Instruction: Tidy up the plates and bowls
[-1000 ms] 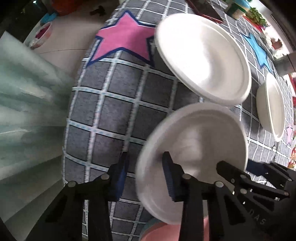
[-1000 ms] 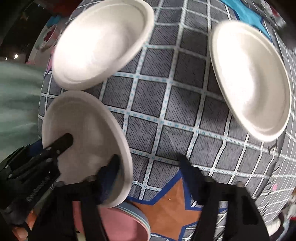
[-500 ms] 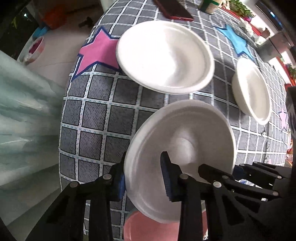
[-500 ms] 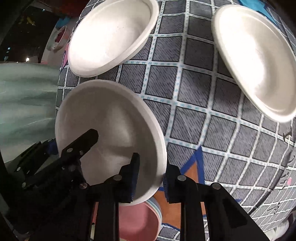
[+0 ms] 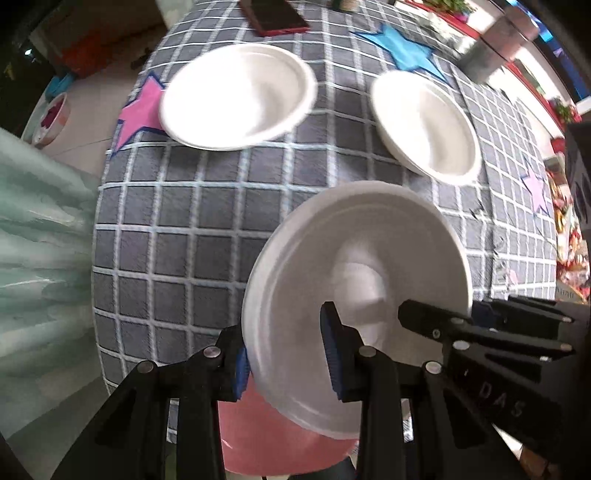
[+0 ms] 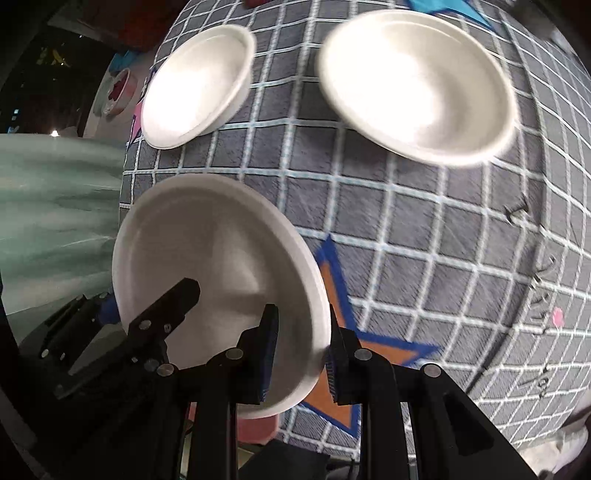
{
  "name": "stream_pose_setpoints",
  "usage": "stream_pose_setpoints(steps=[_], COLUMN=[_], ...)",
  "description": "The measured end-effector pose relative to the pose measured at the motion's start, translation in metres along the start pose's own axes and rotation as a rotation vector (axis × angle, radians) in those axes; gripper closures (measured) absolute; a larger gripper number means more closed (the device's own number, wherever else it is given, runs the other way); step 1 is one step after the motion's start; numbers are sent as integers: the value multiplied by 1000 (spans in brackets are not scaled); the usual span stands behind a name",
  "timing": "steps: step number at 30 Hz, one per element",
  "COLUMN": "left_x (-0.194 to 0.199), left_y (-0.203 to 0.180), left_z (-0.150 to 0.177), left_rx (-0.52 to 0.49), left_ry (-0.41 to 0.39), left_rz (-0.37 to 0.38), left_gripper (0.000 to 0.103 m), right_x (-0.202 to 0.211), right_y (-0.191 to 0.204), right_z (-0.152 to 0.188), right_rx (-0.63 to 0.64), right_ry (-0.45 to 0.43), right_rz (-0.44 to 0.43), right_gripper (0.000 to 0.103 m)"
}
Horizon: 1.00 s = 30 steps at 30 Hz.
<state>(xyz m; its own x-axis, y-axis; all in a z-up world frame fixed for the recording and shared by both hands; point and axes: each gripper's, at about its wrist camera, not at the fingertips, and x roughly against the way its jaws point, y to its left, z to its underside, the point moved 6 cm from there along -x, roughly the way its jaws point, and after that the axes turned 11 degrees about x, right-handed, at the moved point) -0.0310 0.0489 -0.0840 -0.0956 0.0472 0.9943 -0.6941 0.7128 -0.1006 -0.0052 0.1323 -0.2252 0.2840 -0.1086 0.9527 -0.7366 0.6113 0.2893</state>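
Both grippers hold one white bowl (image 5: 354,273) by opposite rims, lifted above the near table edge. My left gripper (image 5: 288,356) is shut on its left rim; my right gripper (image 6: 299,350) is shut on its right rim, where the bowl (image 6: 214,266) also shows. Each gripper appears in the other's view, the right one (image 5: 480,332) at right and the left one (image 6: 147,317) at left. Two more white bowls rest on the table: a far-left one (image 5: 236,96) (image 6: 195,85) and a far-right one (image 5: 424,122) (image 6: 417,85). A pink bowl (image 5: 280,435) sits below the held bowl.
The table (image 5: 192,229) has a grey checked cloth with pink (image 5: 142,107), blue (image 5: 399,48) and orange (image 6: 369,354) stars. A red phone (image 5: 273,16) lies at the far edge. Clutter and a metal container (image 5: 498,40) stand at the far right. A pale green curtain (image 5: 37,240) hangs left.
The held bowl has risen and both views have swung right and upward. The right gripper closed on the bowl's rim a second ago and stays shut on it.
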Motion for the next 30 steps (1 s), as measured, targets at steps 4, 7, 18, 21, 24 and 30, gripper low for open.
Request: stream_pose_setpoints(steps=[4,7,18,21,24,30], left_x=[1,2,-7,-10,-16,-30], left_y=[-22,-43,-115,-134,-155,-188], left_z=[11,17,35,43,49,57], left_rx=[-41,-73,-180,-209,-243,-292], left_ry=[14,22,44,56,69,85], left_rz=[8,11,20,21,17,7], left_gripper=[66,66,65,65,65,65], right_x=[18,27,47,52,55,57], right_y=[-21,-36,-87,-106,-123,-152], right_z=[9,19,51,61,71,85], right_rx=[-33,-62,-169,-203,-235,-294], right_ry=[-10,-18,-45,-50,-54,-56], right_rz=[0,0,-3,-1,0,5], right_gripper=[77,77,77,77,77,77])
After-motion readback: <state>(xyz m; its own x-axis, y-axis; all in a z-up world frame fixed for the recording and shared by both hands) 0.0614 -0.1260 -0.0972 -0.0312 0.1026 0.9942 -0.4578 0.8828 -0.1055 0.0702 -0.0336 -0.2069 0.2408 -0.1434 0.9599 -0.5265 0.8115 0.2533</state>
